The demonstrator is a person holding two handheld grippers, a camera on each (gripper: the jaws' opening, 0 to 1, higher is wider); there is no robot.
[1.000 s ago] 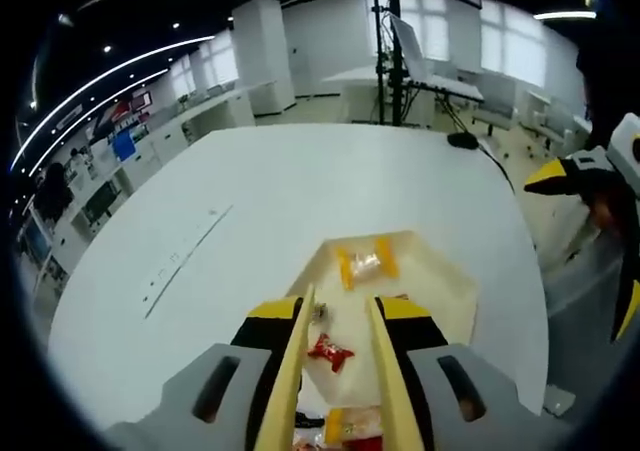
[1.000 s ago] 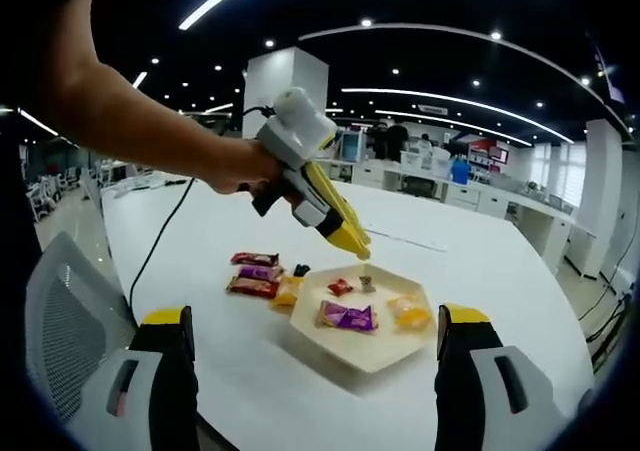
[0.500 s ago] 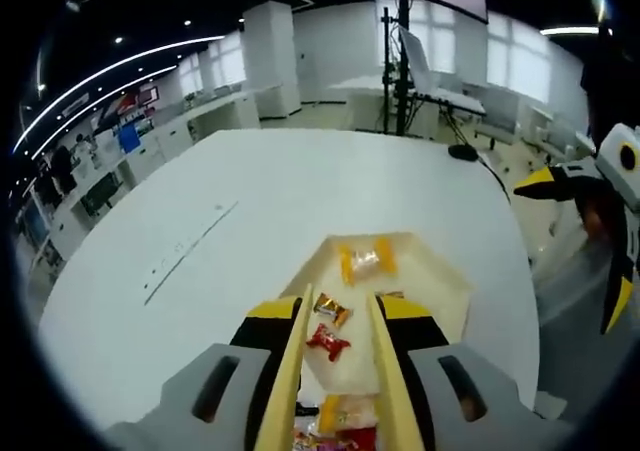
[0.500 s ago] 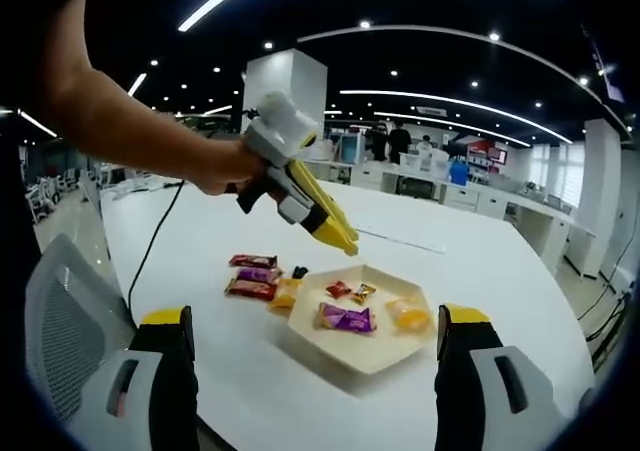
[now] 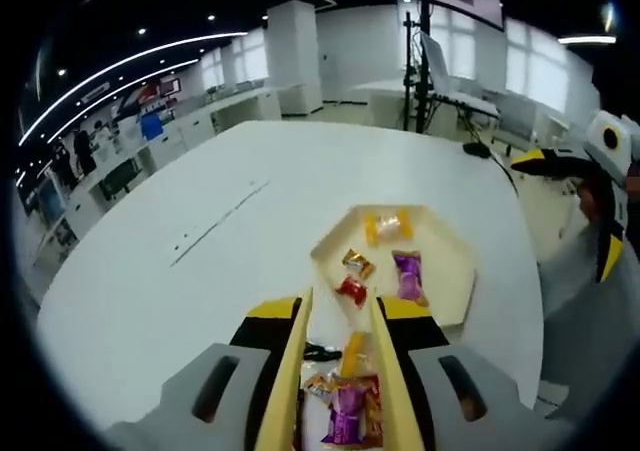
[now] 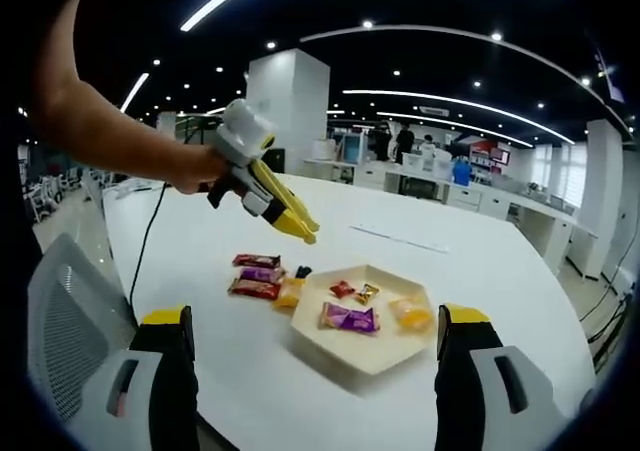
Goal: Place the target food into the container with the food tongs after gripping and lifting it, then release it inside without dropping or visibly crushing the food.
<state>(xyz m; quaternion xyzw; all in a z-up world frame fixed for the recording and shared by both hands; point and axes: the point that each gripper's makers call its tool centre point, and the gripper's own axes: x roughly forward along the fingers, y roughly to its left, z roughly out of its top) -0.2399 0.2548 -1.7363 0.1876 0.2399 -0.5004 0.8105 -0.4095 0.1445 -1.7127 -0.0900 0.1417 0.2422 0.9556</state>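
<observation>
A cream hexagonal tray [image 5: 440, 296] [image 6: 385, 351] sits on the white table and holds a red candy [image 5: 350, 291] [image 6: 342, 289], a gold candy [image 5: 357, 264] [image 6: 367, 293], a purple packet [image 5: 408, 276] [image 6: 348, 317] and a yellow candy [image 5: 388, 226] [image 6: 410, 314]. My left gripper [image 5: 338, 299] [image 6: 305, 235] carries yellow tongs; they hang open and empty, high above the loose packets beside the tray. My right gripper [image 6: 316, 321] stands wide open near the table edge, short of the tray; it also appears at the right [image 5: 590, 176].
Beside the tray lie several loose snacks: an orange packet [image 5: 350, 351] [image 6: 290, 293], a purple one [image 5: 345, 411] [image 6: 262, 273], two red-brown bars [image 6: 257, 260] and a small black piece [image 5: 320, 352] [image 6: 302, 270]. A cable [image 6: 155, 236] trails across the table [image 5: 200, 271]. A mesh chair [image 6: 70, 331] stands at the left.
The left gripper has drawn back and risen from over the tray to above the loose packets. The gold candy, near its tips a second ago, now lies in the tray.
</observation>
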